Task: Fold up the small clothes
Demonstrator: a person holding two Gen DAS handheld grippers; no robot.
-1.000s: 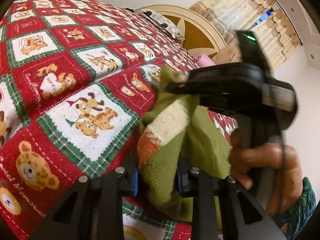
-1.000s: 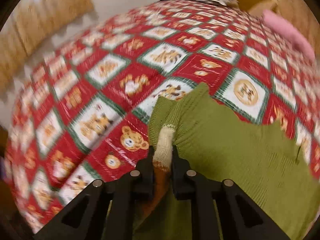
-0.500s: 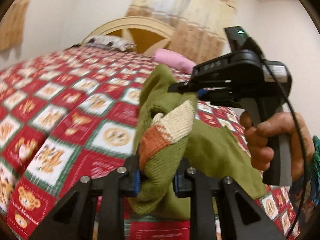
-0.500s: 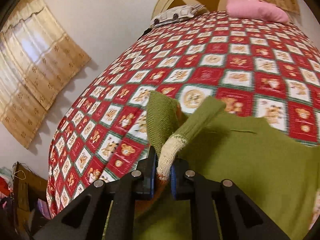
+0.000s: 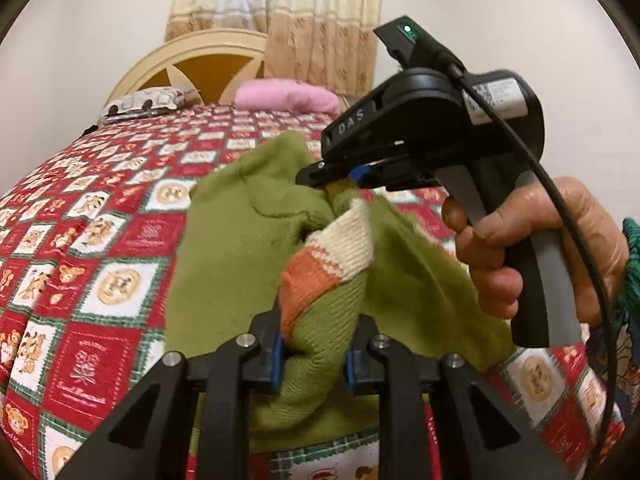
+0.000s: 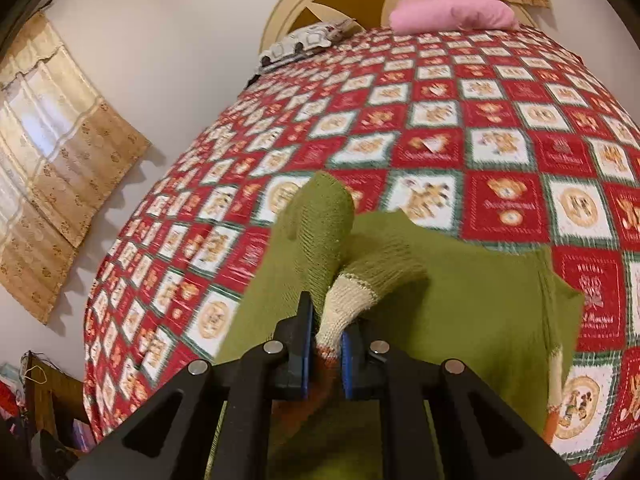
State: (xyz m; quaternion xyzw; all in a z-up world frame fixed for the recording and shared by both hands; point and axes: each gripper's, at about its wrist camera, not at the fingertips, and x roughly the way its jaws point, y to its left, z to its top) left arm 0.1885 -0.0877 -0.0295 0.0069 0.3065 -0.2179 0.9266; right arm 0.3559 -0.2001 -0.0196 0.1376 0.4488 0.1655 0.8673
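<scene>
**Green sweater held up over the bed**

The small green knitted sweater [image 5: 236,248] with cream and orange cuffs hangs in the air just above the bed, and its lower part hangs down toward the red, white and green patchwork quilt with teddy bear pictures [image 5: 80,240].

The left gripper [image 5: 314,354] is at the near edge of its view. Its two black fingers with blue pads are pressed tight on a thick fold of the sweater, right by one orange and cream cuff [image 5: 328,256].

The right gripper [image 6: 325,354] is squeezed shut on the other cuff [image 6: 344,312], where the cream band meets the orange tip. In the left view this gripper is up on the right, held by a bare hand [image 5: 532,248], and it pinches the cloth at its tip.

Far away, a pink pillow [image 5: 286,96] and a white patterned pillow [image 5: 144,102] lie by the round cream headboard [image 5: 200,60]. Beige curtains [image 5: 288,12] hang behind it.
</scene>
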